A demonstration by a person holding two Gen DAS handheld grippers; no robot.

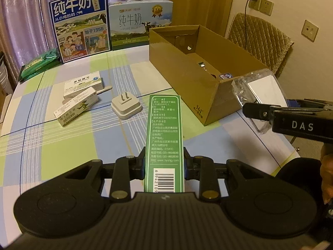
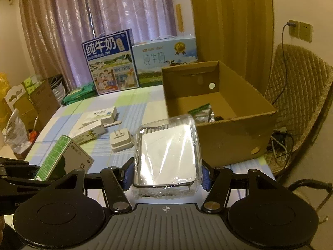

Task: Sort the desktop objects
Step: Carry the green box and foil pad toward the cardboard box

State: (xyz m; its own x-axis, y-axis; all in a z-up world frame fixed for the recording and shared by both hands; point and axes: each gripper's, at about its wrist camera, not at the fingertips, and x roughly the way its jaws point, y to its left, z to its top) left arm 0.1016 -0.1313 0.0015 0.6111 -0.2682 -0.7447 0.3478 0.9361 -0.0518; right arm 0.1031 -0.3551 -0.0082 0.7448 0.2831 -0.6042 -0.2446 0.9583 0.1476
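Left wrist, green box (image 1: 164, 137) between claw (image 1: 165, 164) fingers

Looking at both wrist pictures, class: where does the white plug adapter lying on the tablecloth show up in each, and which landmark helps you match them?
Left wrist view: the white plug adapter lies left of centre, prongs up, just left of the held green box.
Right wrist view: the adapter lies left of centre, beside the plastic-wrapped white box.
Shared landmark: the open cardboard box, to the adapter's right in both.

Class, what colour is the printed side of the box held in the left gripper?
Green with white text, on the medicine box; clearest in the left wrist view.
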